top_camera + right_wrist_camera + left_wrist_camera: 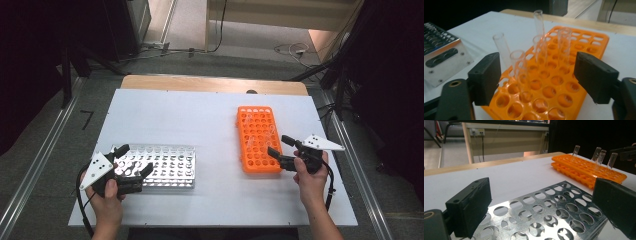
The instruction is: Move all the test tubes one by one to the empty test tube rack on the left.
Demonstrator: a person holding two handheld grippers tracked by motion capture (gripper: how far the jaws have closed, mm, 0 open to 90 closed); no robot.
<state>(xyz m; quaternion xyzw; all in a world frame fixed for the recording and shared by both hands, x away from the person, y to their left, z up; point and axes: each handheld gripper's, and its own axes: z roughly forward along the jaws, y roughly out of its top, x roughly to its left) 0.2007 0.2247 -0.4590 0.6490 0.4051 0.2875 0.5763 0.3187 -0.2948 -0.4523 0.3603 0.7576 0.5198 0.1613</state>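
Glass tubes [520, 72] stood in the orange rack [574, 75], neighbours crowding between the right gripper's [536, 80] spread jaws; the left gripper [541, 205] gaped over the metal rack [549, 215].

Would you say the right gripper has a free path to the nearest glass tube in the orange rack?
Probably yes. The right gripper is open and lined up on the nearest tube in the orange rack; nothing stands between them, though neighbouring tubes stand close behind.

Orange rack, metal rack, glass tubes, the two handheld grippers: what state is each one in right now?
Orange rack: flat on table, mostly empty holes.
Glass tubes: standing in orange rack, some leaning, empty.
Metal rack: flat on table, holes empty.
Left gripper: jaws open over metal rack.
Right gripper: jaws open, holding nothing, beside the tubes.
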